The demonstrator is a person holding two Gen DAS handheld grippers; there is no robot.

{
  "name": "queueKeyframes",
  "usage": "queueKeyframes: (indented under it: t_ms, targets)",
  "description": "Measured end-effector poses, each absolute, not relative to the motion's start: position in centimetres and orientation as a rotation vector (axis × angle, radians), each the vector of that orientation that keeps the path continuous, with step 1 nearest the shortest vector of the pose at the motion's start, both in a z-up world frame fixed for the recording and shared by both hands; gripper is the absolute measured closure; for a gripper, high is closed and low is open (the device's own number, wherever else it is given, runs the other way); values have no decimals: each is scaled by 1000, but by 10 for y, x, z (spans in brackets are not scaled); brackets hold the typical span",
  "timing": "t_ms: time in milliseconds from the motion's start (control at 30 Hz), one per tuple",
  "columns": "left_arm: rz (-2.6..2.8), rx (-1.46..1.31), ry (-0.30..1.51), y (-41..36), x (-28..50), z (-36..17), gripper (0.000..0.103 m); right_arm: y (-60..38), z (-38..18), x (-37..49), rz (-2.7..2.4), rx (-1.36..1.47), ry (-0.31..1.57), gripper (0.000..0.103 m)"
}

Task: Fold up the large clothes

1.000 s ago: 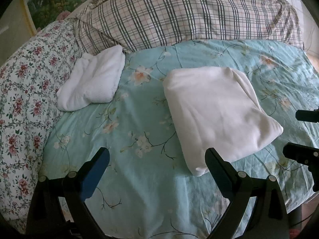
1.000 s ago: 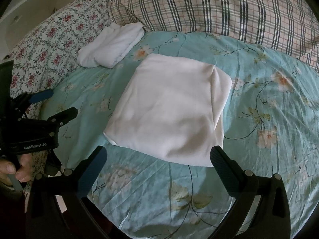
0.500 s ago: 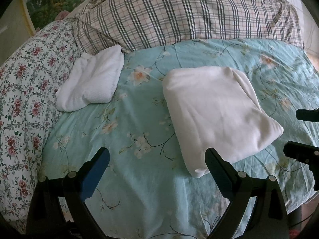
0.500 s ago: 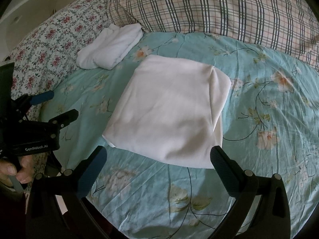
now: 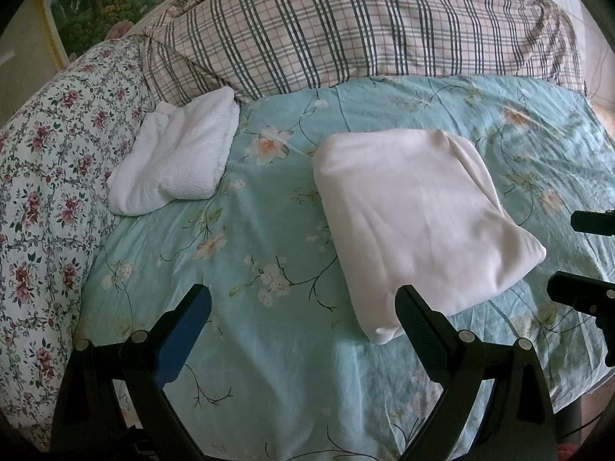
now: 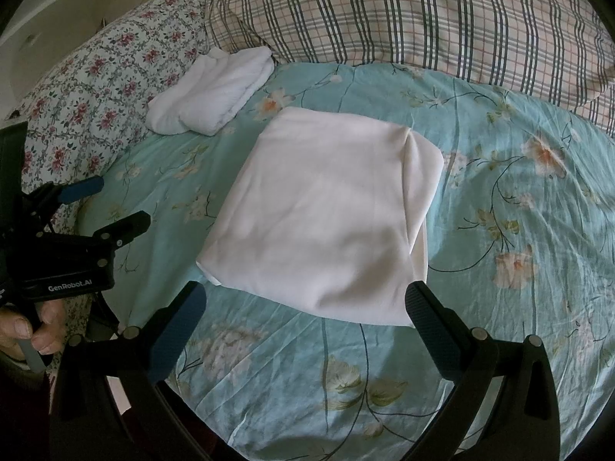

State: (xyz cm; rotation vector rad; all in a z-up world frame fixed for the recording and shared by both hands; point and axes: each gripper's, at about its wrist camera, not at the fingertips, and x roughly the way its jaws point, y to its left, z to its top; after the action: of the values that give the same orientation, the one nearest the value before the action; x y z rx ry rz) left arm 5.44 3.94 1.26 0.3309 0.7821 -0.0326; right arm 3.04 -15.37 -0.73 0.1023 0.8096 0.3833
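Hovering just short of the bed's near edge, the left gripper [image 5: 303,307] and the right gripper [image 6: 307,303] both have their jaws spread wide with nothing between them. By the look of it the folding step is finished: the cream garment [image 6: 326,226] lies as a compact rectangle in the middle of the teal floral bedsheet [image 6: 499,211], apart from both grippers, with its layered edge on the right side. What remains, I judge, is either to tidy that right edge, where a lower layer peeks out, or to carry the bundle off to a stack; either would call for both jaws to close on the near corners together so the layers do not slip apart.

Left in the right wrist view, a hand [image 6: 27,330] holds the left gripper's handle. Farther off and to the left lies a folded white knitted piece [image 5: 177,161], well apart from the cream garment, resting against the rose-print quilt [image 5: 46,176]. Beyond everything sits the plaid pillow [image 5: 346,27]. Nothing lies between the grippers and the garment.
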Motion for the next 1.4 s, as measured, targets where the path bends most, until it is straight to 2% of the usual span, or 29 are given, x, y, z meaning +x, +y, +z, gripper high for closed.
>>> queueKeyframes:
  t_ms: [1400]
  targets:
    - [-64, 261, 805, 40, 81, 11, 6, -160, -7, 51, 360, 110, 807, 0]
